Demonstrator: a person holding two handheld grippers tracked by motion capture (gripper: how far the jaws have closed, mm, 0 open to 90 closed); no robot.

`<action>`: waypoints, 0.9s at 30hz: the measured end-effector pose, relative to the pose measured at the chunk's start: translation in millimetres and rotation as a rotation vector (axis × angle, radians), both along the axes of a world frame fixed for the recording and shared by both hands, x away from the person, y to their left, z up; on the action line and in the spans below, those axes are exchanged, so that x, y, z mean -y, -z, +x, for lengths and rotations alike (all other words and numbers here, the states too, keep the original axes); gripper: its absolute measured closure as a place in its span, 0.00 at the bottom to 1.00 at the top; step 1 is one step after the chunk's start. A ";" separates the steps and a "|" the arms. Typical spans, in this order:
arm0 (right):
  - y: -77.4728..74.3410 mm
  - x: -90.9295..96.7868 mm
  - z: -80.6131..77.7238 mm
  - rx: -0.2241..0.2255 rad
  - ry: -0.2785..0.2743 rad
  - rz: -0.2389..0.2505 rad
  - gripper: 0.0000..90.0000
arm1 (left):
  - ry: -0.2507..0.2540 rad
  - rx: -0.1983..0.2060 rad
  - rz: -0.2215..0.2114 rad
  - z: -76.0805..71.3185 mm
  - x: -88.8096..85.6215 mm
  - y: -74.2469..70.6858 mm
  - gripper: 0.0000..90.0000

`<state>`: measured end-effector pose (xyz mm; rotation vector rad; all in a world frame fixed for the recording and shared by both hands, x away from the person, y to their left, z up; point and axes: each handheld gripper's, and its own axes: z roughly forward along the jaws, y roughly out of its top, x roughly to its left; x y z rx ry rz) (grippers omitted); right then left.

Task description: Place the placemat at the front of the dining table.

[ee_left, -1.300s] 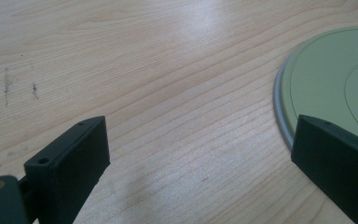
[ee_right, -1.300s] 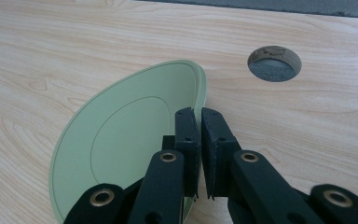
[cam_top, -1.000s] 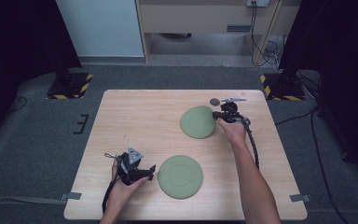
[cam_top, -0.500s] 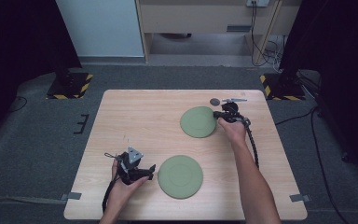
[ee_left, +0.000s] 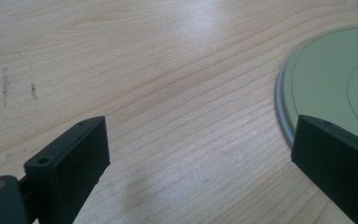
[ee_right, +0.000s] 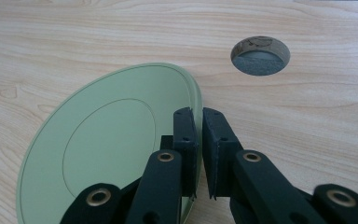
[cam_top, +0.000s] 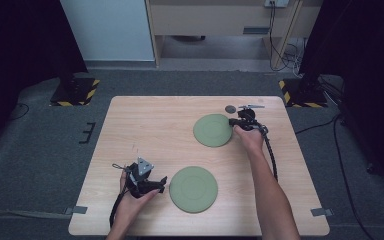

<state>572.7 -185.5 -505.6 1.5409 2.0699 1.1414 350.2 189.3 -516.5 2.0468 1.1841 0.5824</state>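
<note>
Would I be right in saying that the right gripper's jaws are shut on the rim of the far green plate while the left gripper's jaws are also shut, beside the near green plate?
Not quite: the left gripper has its jaws wide open, as the left gripper view shows, beside the near green plate. The right gripper is indeed shut on the far green plate rim.

In the left gripper view the near plate [ee_left: 335, 88] runs off the right edge, and one black jaw covers its lower rim; the jaws themselves are cut off at the bottom. In the right gripper view the far plate [ee_right: 107, 144] is cut by the bottom edge, and the rim edge caught between the closed jaws of the right gripper [ee_right: 199, 126] is hidden. In the high view the person's forearms leave the frame at the bottom, and the small round hole [cam_top: 230, 108] in the table [cam_top: 155, 125] is too small to make out
</note>
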 end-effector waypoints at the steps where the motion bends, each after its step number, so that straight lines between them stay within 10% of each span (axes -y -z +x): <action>1: -0.7 -0.3 0.2 -0.001 0.001 0.001 0.94 | -0.001 0.001 0.000 -0.1 -0.1 -0.2 0.04; 27: -6.0 7.5 -2.4 0.029 0.028 0.024 0.86 | 0.001 -0.001 0.000 -2.1 0.1 0.1 0.04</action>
